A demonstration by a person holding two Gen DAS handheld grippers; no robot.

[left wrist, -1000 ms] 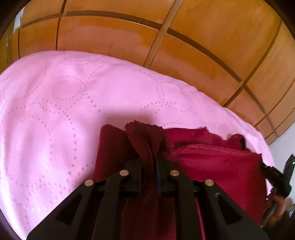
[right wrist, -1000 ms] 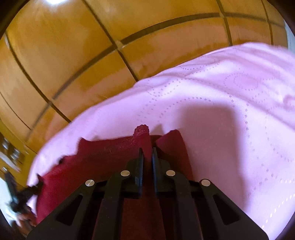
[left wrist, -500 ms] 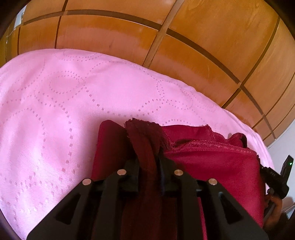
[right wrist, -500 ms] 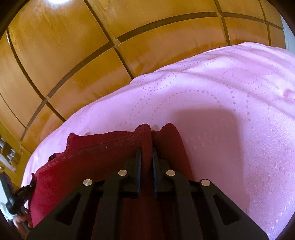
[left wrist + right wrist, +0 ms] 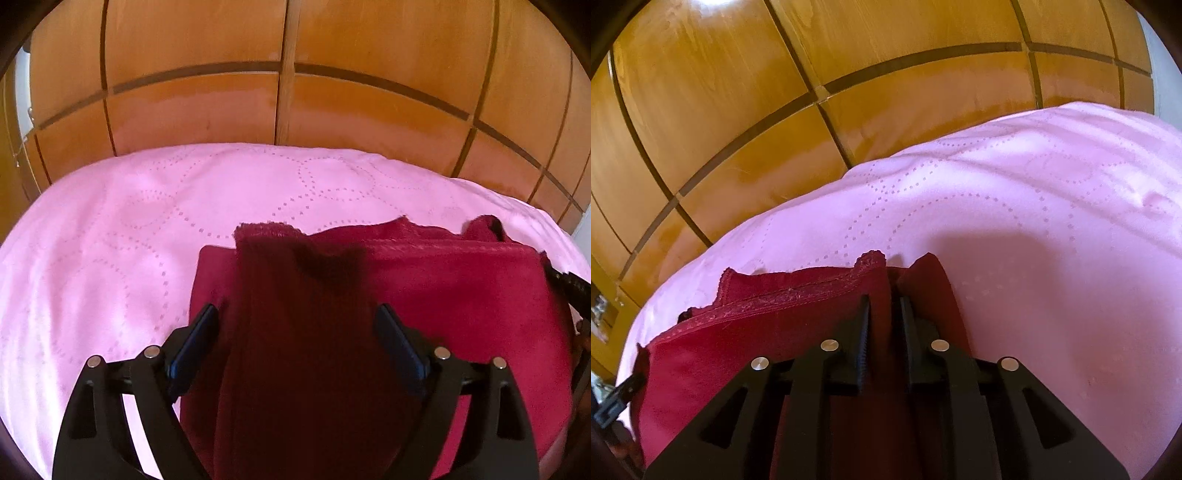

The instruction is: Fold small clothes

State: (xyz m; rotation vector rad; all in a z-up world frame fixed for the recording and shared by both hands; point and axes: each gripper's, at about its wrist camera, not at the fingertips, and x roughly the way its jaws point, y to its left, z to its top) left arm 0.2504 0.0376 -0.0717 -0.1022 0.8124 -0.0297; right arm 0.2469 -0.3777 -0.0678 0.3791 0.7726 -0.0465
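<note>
A dark red garment [image 5: 443, 288] lies folded on the pink bedspread [image 5: 129, 240]. My left gripper [image 5: 295, 308] hangs over its left end and its jaws are opening wide. A loose fold of the cloth lies between the fingers [image 5: 201, 332], and the pads stand clear of it. In the right wrist view the same red garment [image 5: 757, 332] shows its stitched hem. My right gripper [image 5: 884, 298] still pinches the hem's right corner, while its jaws are just starting to open.
Wooden panelling [image 5: 221, 110] with dark inlay strips rises right behind the bed's far edge. The pink bedspread [image 5: 1034, 221] stretches bare to the right of the garment and, in the left wrist view, to its left. A black piece of the other gripper [image 5: 569, 284] shows at the garment's right end.
My left gripper's jaws have sprung wide and let go of the cloth fold, which now lies slack and flatter. The left view has swung level with the panelling. My right gripper's gap has widened slightly.
</note>
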